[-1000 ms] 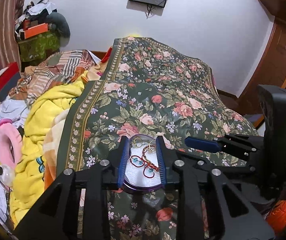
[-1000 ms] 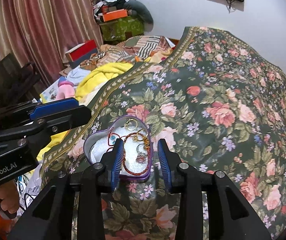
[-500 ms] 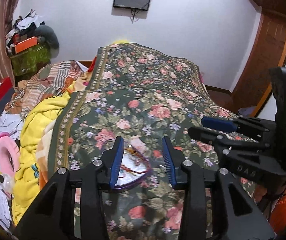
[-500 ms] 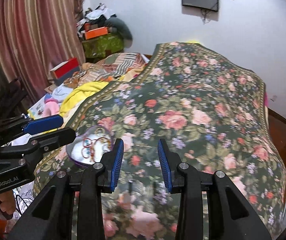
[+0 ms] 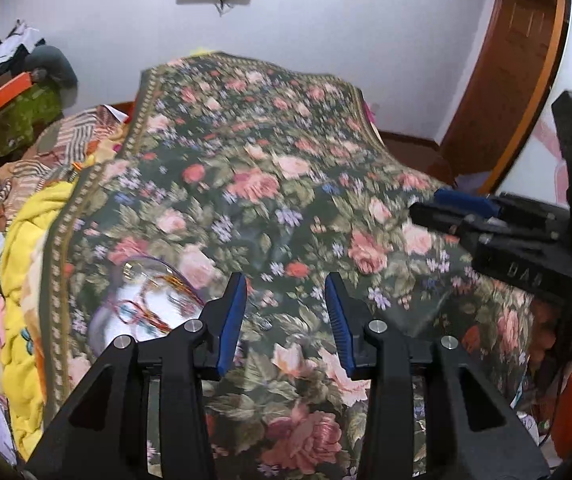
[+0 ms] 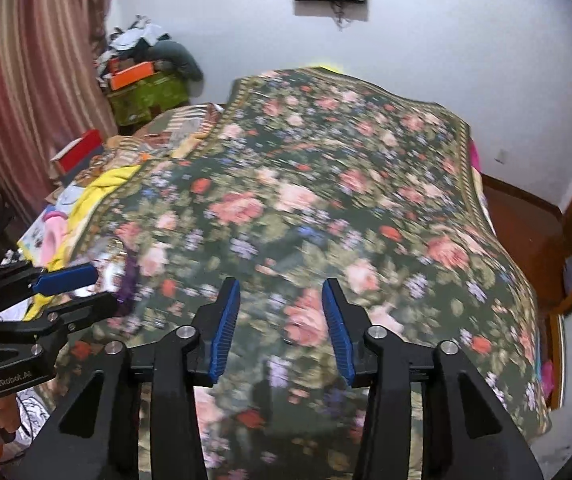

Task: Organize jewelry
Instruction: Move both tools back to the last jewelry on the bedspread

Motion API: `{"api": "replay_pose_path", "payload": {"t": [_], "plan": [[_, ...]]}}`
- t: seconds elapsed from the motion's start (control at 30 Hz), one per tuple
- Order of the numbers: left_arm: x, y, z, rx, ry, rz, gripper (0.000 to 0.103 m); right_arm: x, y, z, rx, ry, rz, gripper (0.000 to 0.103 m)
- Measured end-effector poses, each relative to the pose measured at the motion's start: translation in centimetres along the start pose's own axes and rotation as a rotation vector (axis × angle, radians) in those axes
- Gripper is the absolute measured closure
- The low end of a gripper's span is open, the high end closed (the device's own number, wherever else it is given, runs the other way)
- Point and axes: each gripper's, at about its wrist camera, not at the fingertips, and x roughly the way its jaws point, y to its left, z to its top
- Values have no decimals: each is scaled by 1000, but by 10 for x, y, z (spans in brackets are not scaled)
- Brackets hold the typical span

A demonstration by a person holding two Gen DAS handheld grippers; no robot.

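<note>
Two hand-held grippers above a bed covered by a floral bedspread (image 6: 325, 200). The left gripper (image 5: 284, 312) and the right gripper (image 6: 281, 320) both stand with jaws wide apart and nothing between them. The heart-shaped purple tin (image 5: 142, 300) lies on the bedspread near its left border, just beside the left gripper's left finger; in it sit red-and-gold bangles and smaller pieces (image 5: 154, 304), blurred in both views. In the right wrist view the tin (image 6: 120, 268) is partly hidden behind the left gripper. No lid or loose jewelry is discernible on the cloth. The step in hand appears to be a hover away from the tin; a good next approach would bring one gripper squarely over the tin, slowly enough to sharpen the view, and take a single piece by its rim without tipping the tin on the soft bedding.
</note>
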Motion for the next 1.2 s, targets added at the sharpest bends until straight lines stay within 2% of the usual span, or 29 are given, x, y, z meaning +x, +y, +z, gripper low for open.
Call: {"api": "replay_pose_path", "payload": {"t": [0.27,0.5,0.53,0.67,0.93,1.2], "plan": [[44,-8,-19,21,113,12,63,10,-43,-17,76,65,-37,62],[62,6,-25,-16,149,36,63,23,-51,-24,79,119,-20,62],[64,7,-26,-18,150,37,64,26,-50,-24,78,127,-9,62],[73,8,-29,-17,172,33,80,43,-40,-26,53,173,25,62],[78,16,-32,-39,164,25,93,76,-21,-32,-24,277,47,62],[78,17,-32,-49,151,14,94,89,-18,-30,-40,303,46,62]]}}
